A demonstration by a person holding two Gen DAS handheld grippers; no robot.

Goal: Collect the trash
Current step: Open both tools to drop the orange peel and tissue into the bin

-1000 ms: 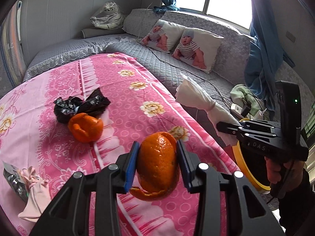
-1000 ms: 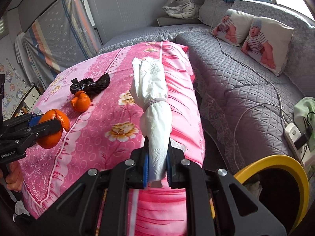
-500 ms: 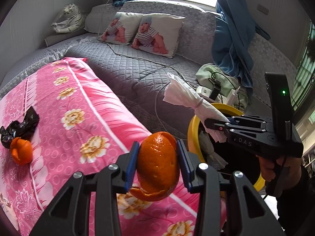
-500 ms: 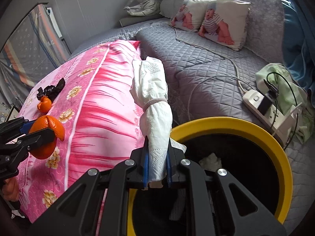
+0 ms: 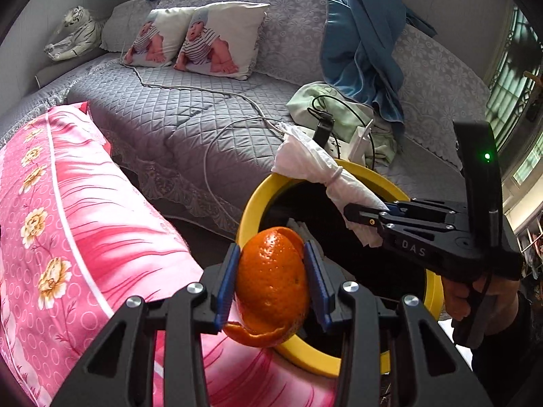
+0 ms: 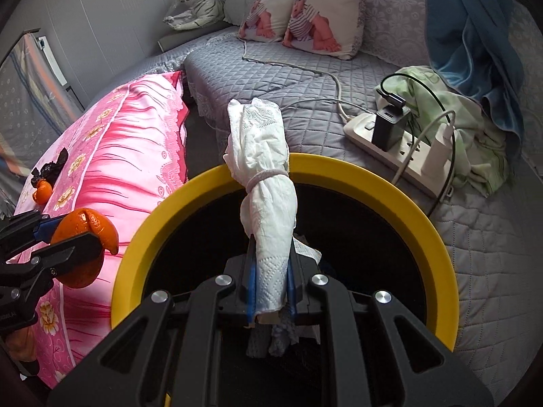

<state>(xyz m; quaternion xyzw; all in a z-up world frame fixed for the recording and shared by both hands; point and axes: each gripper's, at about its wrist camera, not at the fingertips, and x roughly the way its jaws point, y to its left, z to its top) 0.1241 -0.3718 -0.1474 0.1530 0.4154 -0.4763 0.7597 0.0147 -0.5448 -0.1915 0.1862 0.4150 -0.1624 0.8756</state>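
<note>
Trash bin already holds crumpled paper.

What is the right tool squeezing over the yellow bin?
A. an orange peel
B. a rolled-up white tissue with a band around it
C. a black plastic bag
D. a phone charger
B: the right tool is shut on the white tissue roll, which sticks up over the yellow bin's rim; the orange peel is in the left tool.

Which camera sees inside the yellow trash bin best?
The right wrist view: the yellow trash bin fills it, nearly the whole rim showing. In the left wrist view the orange peel and right hand-held gripper cover much.
</note>
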